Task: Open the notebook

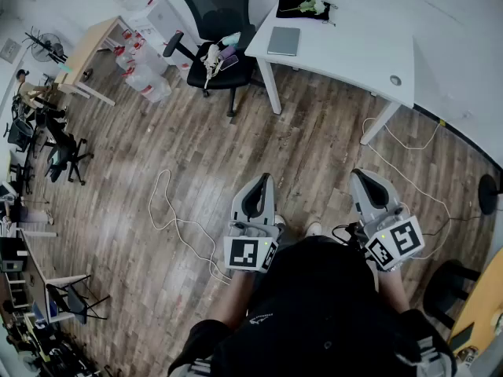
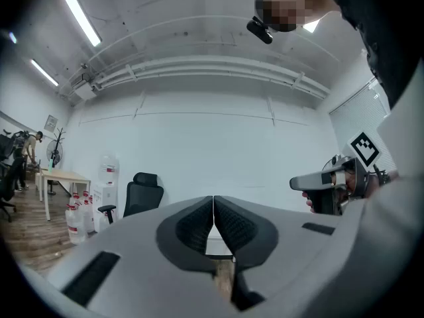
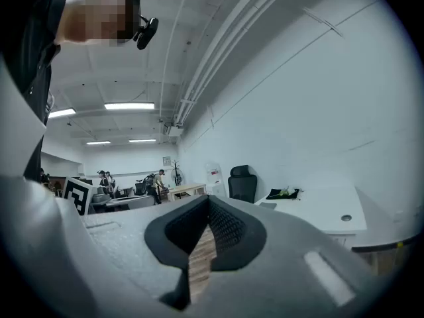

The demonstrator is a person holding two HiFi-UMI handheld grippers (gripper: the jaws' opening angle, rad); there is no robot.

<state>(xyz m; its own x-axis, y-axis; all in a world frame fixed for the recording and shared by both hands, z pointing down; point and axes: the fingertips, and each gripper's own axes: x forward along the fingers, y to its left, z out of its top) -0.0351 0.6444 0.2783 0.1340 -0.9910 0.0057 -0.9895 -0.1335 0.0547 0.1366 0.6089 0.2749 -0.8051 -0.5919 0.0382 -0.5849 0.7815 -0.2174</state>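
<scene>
The notebook (image 1: 284,41), grey and closed, lies flat on the white table (image 1: 346,53) at the far side of the room. The right gripper view shows it too, as a small grey slab (image 3: 268,205) on the table top. I stand on the wooden floor well short of the table and hold both grippers level in front of me. My left gripper (image 1: 265,179) is shut with nothing in it, its pads (image 2: 199,220) pressed together. My right gripper (image 1: 358,174) also has its tips closed and empty (image 3: 208,203). Neither is near the notebook.
A black cloth with a green item (image 1: 302,8) lies on the table behind the notebook. A black office chair (image 1: 220,22) stands left of the table. White cables (image 1: 177,220) trail over the floor. Water bottles (image 1: 141,73) and a wooden desk (image 1: 90,47) stand far left.
</scene>
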